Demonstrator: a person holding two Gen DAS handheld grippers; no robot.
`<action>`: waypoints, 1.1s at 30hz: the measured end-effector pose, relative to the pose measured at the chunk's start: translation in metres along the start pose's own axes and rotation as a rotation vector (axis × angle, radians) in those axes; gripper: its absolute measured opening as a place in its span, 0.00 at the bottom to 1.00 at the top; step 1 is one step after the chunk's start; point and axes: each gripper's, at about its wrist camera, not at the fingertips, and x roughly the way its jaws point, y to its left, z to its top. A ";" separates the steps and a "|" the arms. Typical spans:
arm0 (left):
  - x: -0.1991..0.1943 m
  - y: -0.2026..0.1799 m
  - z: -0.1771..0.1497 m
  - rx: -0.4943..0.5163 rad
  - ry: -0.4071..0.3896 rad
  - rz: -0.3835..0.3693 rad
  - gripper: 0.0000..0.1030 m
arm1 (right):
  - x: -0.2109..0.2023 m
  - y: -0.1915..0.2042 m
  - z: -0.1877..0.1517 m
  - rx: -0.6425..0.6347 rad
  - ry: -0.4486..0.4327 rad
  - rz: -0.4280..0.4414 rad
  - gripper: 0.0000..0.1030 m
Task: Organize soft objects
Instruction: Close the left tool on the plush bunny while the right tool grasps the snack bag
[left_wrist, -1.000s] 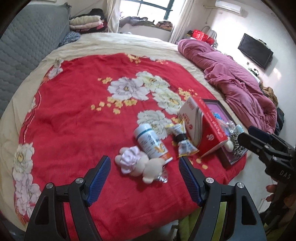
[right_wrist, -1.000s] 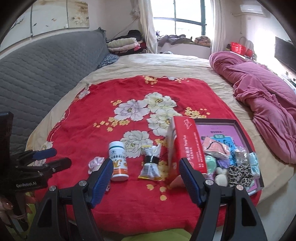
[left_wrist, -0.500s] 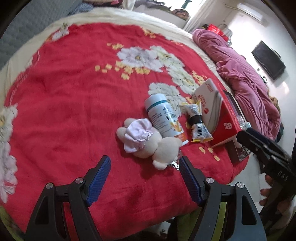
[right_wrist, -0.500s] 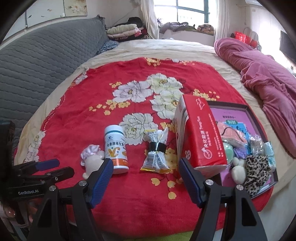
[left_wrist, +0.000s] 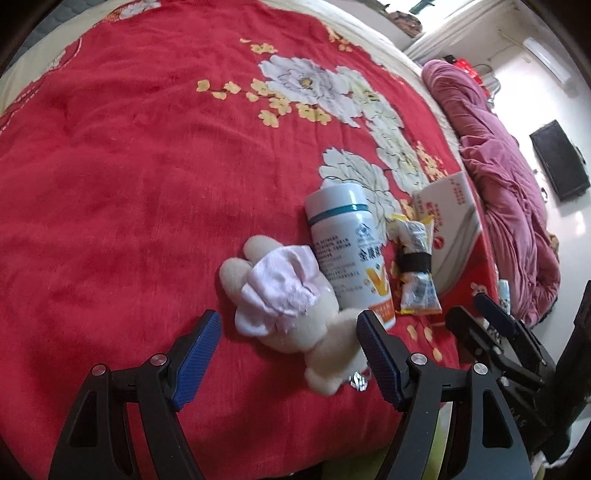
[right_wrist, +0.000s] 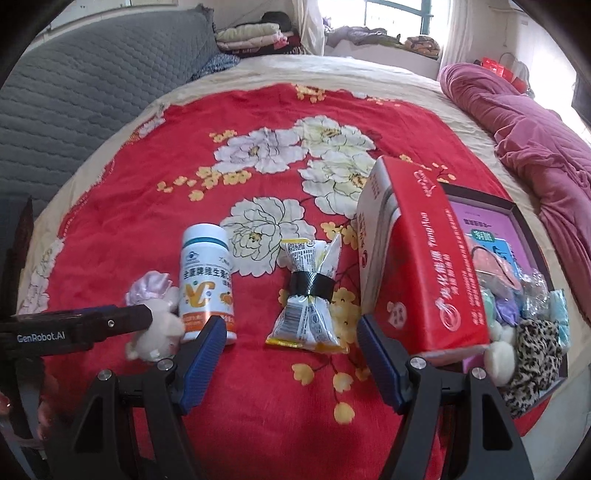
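Cream plush bunny in pink frilly bonnet | soft, light, we'd pinch its body | bottle at 2 o'clock | left fingers spread wide, empty; right fingers likewise

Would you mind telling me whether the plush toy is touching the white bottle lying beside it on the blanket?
Touching. In the left wrist view the plush toy, its pink cap uppermost, lies pressed against the side of the white bottle, with no red blanket showing between them.

Soft daylight comes from the window behind the bed, blown out to white there. The red blanket looks evenly lit, with faint shadows. Both views bend strongly toward dark rounded corners; the left one is slightly smeared.
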 end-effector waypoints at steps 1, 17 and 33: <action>0.003 -0.001 0.002 -0.005 0.004 0.003 0.75 | 0.005 0.000 0.002 -0.003 0.004 -0.006 0.70; 0.032 -0.003 0.006 -0.030 0.027 0.101 0.73 | 0.068 0.009 0.037 -0.050 0.127 -0.241 0.70; 0.038 -0.008 0.009 0.042 0.031 0.145 0.69 | 0.110 0.017 0.045 -0.039 0.285 -0.346 0.43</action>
